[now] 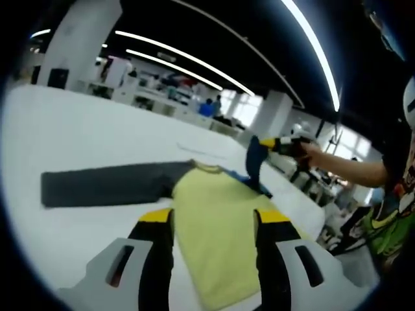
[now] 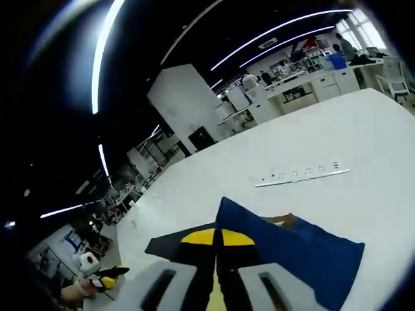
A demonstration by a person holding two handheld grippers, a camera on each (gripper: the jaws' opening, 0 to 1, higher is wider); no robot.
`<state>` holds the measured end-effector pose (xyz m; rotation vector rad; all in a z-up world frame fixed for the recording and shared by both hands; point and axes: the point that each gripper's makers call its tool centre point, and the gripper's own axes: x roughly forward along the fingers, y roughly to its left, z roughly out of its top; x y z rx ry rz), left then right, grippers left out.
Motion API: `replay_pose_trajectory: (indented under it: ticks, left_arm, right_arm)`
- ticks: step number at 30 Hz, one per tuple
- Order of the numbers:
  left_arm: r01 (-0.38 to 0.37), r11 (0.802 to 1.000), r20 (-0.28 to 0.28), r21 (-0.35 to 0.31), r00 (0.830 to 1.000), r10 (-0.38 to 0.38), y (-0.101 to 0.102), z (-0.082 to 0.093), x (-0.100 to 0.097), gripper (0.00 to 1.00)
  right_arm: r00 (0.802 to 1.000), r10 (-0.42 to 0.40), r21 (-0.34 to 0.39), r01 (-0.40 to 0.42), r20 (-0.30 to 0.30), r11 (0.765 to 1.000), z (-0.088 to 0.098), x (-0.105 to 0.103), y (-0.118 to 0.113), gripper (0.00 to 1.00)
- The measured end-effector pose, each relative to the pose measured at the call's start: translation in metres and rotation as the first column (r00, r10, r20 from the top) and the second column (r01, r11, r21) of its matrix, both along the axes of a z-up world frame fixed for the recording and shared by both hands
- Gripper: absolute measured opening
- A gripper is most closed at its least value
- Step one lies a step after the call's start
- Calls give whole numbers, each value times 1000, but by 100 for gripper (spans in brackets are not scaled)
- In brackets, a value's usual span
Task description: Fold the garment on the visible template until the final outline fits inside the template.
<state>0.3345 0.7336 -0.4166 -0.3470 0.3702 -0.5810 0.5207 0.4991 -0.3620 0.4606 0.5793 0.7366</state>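
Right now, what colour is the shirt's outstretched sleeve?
Dark grey sleeve on a pale yellow body, clearest in the left gripper view.

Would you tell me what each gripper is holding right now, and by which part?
The right gripper is shut on the blue sleeve, pinching its edge and lifting it off the table. The left gripper is open above the yellow shirt body, holding nothing.

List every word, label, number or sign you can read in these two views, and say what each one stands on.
No text can be read.
The strip on the white table carries small dark marks, too small to read.
The person's shirt has a bright print, too blurred to read.
The garment shows no lettering.
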Motion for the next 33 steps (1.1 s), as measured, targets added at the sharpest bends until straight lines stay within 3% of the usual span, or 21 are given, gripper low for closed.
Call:
replay_pose_trajectory:
  ticks: [6,12,21,26,33]
  left_arm:
    - [-8,1000,-2,-8,1000,8,1,0,1,45]
    - [-11,1000,-10,-10,1000,11,0,-2,1,45]
    - [-5,1000,-37,-14,999,4,-3,-8,0,45]
    - [2,1000,-54,-16,999,-3,-5,-13,0,45]
    - [-12,1000,-64,-18,998,11,-2,-16,2,45]
  right_arm:
    - [997,79,7,-79,9,997,4,7,43,0]
    - [993,118,5,-118,-16,993,-10,13,68,0]
    - [989,128,-65,-133,-71,989,-67,20,103,0]
    - [985,111,-73,-121,-132,990,-100,25,116,0]
    - [978,111,-99,-130,-176,987,-130,24,123,0]
